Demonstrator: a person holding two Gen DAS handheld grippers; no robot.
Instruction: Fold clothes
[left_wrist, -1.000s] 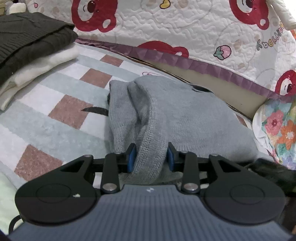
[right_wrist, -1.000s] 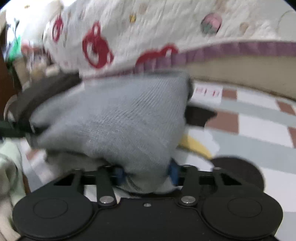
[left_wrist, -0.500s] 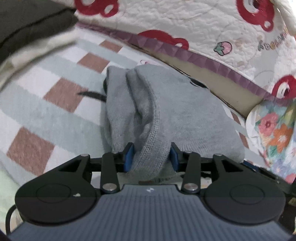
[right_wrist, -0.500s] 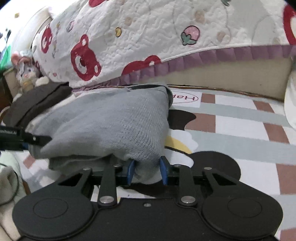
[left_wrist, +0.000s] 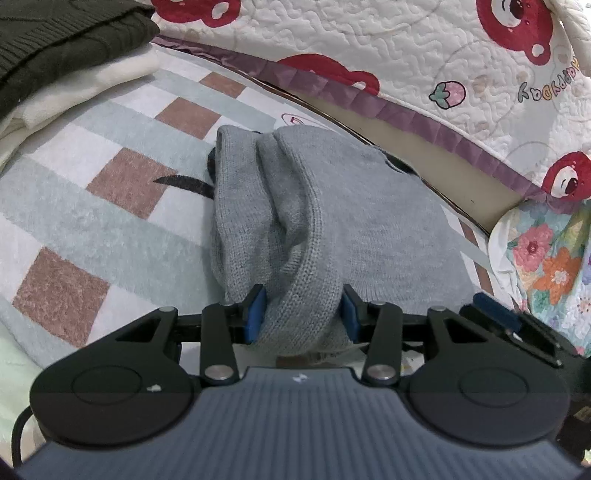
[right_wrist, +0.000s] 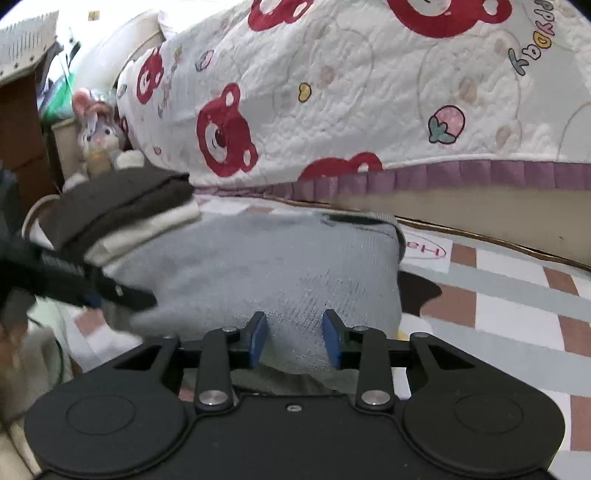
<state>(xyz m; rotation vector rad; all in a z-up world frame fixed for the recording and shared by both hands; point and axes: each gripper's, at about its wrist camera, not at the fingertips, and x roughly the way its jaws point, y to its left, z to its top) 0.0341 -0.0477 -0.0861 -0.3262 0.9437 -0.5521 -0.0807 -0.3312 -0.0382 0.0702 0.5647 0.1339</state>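
- The left gripper (left_wrist: 301, 310) grips a bunched fold of the gray sweater (left_wrist: 332, 221), knit packed between its blue pads (left_wrist: 255, 308).
- The right gripper (right_wrist: 294, 338) pinches another edge of the same sweater (right_wrist: 277, 273) between its blue pads (right_wrist: 258, 338).
- The sweater lies folded on a checked rug (left_wrist: 110, 206), below the bear-print quilt (left_wrist: 369, 40).
- At 10 o'clock in the left view sits a stack of folded clothes (left_wrist: 62, 55).
- At 3 o'clock is a floral cloth (left_wrist: 546, 258).
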